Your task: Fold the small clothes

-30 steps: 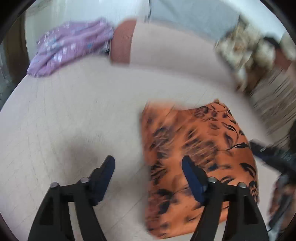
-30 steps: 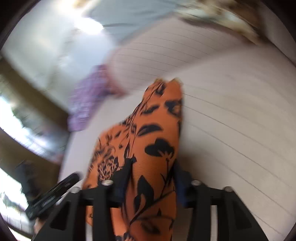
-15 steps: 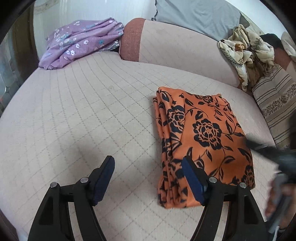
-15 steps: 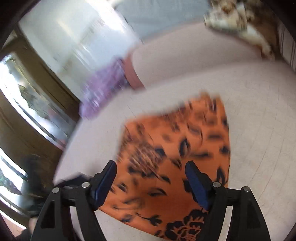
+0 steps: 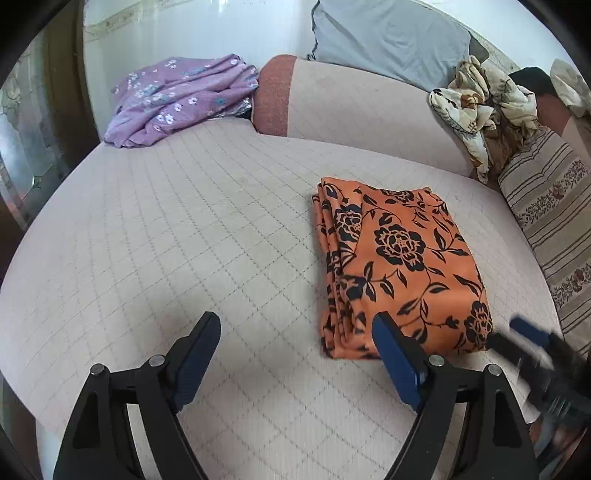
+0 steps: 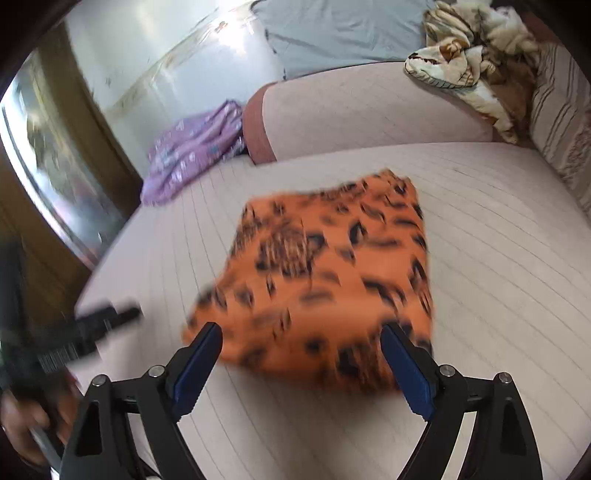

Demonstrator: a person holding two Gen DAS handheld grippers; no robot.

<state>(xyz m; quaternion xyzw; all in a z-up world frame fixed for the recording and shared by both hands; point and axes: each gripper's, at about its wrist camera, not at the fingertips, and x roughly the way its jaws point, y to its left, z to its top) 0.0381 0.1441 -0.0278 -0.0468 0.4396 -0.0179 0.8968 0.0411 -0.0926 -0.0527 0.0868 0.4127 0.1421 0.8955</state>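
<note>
Orange black-flowered cloth (image 5: 399, 266) lies folded on the quilted sofa seat (image 5: 184, 240). My left fingers (image 5: 295, 354) and right fingers (image 6: 301, 363) have just been opening, nothing between them. Purple floral garment (image 5: 177, 96) at the back corner is unfolded.

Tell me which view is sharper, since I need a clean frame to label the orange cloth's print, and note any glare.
Left wrist view: sharp, the flowers on the orange cloth read clearly; only the right gripper at the edge is smeared. Right wrist view: motion blur smears the cloth's print, with bright glare on the wall behind. Both bend at the fisheye rim.
</note>
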